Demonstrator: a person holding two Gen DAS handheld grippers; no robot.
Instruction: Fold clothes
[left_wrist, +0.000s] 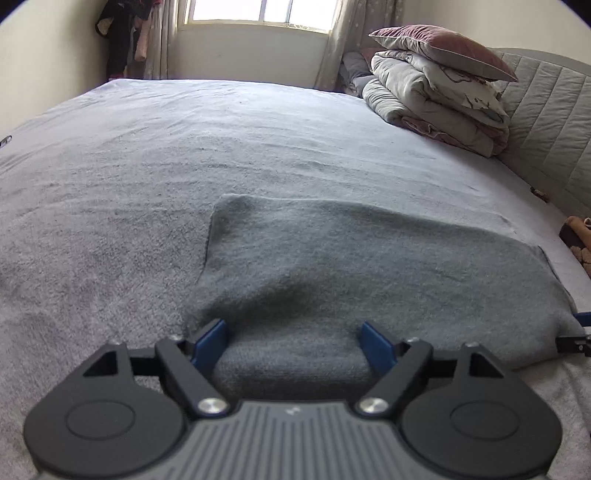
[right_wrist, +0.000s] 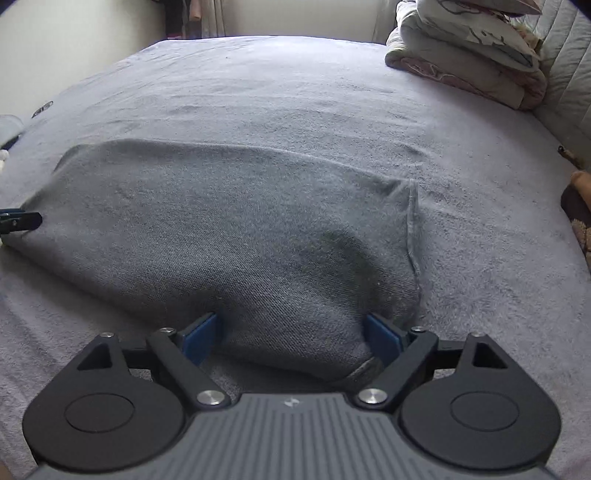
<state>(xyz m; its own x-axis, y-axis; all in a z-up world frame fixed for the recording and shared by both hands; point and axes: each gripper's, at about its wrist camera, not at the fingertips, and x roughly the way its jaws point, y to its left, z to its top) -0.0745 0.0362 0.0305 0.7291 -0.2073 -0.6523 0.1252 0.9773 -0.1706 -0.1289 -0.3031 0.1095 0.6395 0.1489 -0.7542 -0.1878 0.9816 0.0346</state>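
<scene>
While a grey garment (left_wrist: 332, 258) lies flattened across the middle of the bed (left_wrist: 147, 147), its near edge sits between the wide-spread jaws of the left gripper (left_wrist: 293, 332) and right gripper (right_wrist: 291, 328), neither visibly pinching it. Judged from this, a fold has been laid and released, or one is about to start; next comes closing on the hem and lifting evenly. Bedding (left_wrist: 436, 96) is stacked at upper right.
</scene>
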